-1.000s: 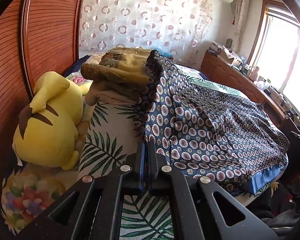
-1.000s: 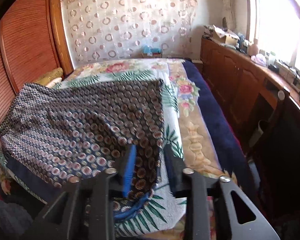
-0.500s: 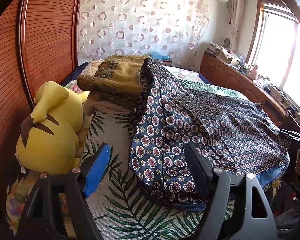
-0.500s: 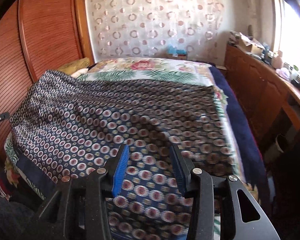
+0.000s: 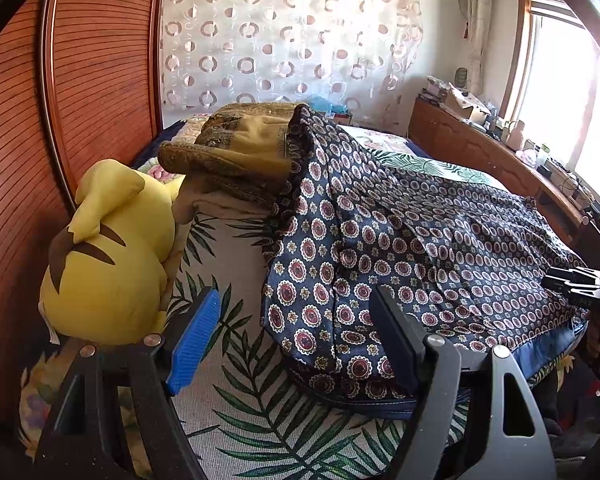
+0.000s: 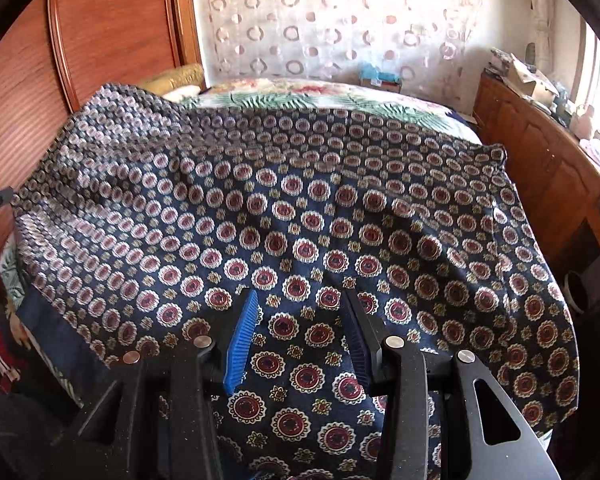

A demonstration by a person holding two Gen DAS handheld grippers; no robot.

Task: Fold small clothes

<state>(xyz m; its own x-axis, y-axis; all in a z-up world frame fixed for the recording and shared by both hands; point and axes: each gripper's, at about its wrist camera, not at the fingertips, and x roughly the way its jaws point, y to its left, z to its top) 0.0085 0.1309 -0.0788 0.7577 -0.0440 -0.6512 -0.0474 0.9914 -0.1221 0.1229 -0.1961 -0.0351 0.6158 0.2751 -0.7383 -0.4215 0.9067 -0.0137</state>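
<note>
Lying spread across the leaf-print bedspread (image 5: 260, 432), the navy medallion-print garment (image 5: 420, 248) now covers most of the bed — a second ago its near-left corner was pinched in the left gripper (image 5: 296, 344). That corner has since been dropped onto the bedspread; its far-left corner rides up over the folded olive blanket (image 5: 244, 140) by the yellow plush toy (image 5: 112, 256). Whether it is a skirt or a shirt is hard to tell through the fisheye.

The left gripper's jaws stand wide apart with nothing between them; its right finger overlaps the cloth's edge.

The right gripper (image 6: 300, 336) has come forward over the middle of the garment (image 6: 300, 208) — jaws parted a moderate way, cloth beneath them but not pinched.

Reading: the spread-out is done and both claws are free, so the first fold still lies ahead.
</note>
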